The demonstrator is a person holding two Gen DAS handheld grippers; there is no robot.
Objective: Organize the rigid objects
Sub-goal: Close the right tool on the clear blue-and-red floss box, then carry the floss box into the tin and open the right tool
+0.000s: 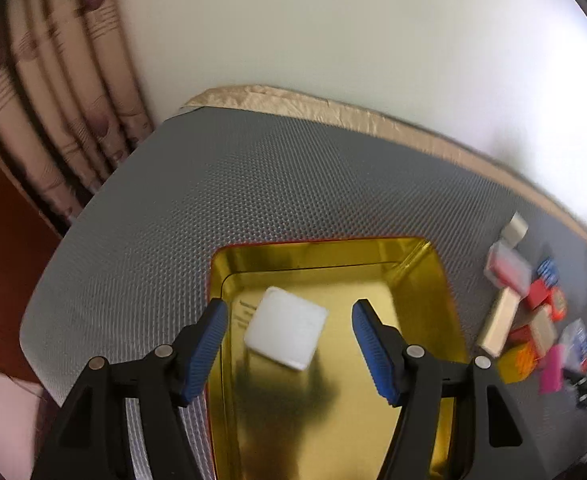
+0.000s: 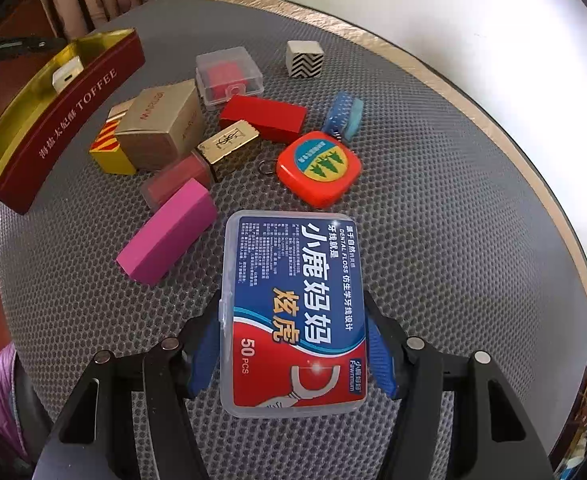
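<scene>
Left gripper (image 1: 289,344) hangs over the toffee tin (image 1: 417,264), jaws wide and empty; white box (image 1: 286,328) lies flat on the gold tin floor below, between the blue pads (image 1: 209,344) but not touched. Right gripper (image 2: 293,344) has its jaws set against both long sides of the dental floss box (image 2: 293,312); the box sits label-up on the grey mesh mat (image 2: 453,240), and contact looks like a grip, though the pad faces are mostly hidden behind the box. In the right wrist view, orange tape measure (image 2: 318,168) is at 12 o'clock from the floss box, pink block (image 2: 167,236) at 10 o'clock, and the tin further out at 10 o'clock by the mat edge. Red box (image 2: 263,117), gold carton (image 2: 161,128), clear case (image 2: 229,74) and zigzag cube (image 2: 304,58) are clustered beyond, around 11 to 12 o'clock.
</scene>
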